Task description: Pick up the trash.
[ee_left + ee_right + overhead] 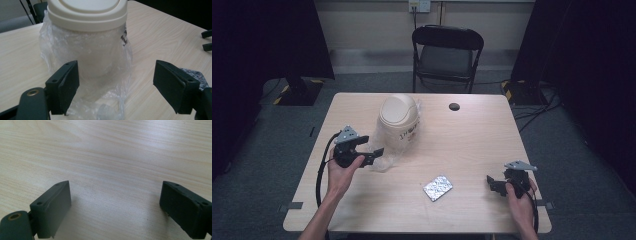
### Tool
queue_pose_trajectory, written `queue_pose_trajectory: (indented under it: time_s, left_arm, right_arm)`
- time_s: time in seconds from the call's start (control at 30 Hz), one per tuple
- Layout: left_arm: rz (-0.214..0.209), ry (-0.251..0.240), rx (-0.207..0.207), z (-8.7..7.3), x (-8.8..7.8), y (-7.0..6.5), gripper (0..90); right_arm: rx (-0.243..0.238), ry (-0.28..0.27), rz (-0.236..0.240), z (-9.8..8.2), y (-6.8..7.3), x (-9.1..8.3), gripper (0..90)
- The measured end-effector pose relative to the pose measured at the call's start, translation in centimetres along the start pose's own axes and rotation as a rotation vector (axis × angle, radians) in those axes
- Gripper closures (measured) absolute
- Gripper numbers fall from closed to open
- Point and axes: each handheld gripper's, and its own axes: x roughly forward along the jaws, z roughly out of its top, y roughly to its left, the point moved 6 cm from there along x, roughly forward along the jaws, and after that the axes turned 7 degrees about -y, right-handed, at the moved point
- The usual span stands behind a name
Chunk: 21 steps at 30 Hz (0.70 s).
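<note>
Left hand-held gripper (371, 151) spread, bagged cream bin (399, 121) right ahead, near counter (472, 140) centre; right hand-held gripper (492, 183) spread, well apart.

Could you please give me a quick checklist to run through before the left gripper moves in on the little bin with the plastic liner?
1. Left gripper jaws wide open: ok.
2. Left gripper aimed at the bin, with the liner lying between the jaws: ok.
3. Bin upright, its cream lid seated on top: ok.
4. Right gripper open and holding nothing, over bare table: ok.
5. Foil packet lies apart from the bin, out of the left gripper's path: ok.
6. Whether the loose liner will slip or bunch when gripped: cannot tell.
</note>
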Motion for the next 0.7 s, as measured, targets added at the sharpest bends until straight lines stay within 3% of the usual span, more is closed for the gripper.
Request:
queue_pose_trajectory:
  time_s: [0.23,0.3,0.47,0.6,0.7]
  left_arm:
    - [-0.032,-0.029,0.006,2.2,0.8,-0.2,18.4]
    - [-0.038,-0.012,0.025,2.9,1.4,-0.3,19.2]
    - [-0.041,-0.004,0.051,3.9,2.3,-0.3,20.1]
    - [-0.048,-0.016,0.029,4.4,2.7,0.0,20.7]
    - [-0.048,-0.014,0.045,4.9,3.2,0.1,20.6]
  right_arm:
    - [0.0,0.0,0.0,0.0,0.0,0.0,9.5]
    - [0.001,0.0,-0.001,0.0,0.0,0.0,9.5]
    - [0.001,0.0,-0.001,0.0,0.0,0.0,9.5]
    - [0.001,0.001,0.001,0.0,0.0,0.0,9.5]
    - [0.001,0.001,0.001,0.0,0.0,0.0,9.5]
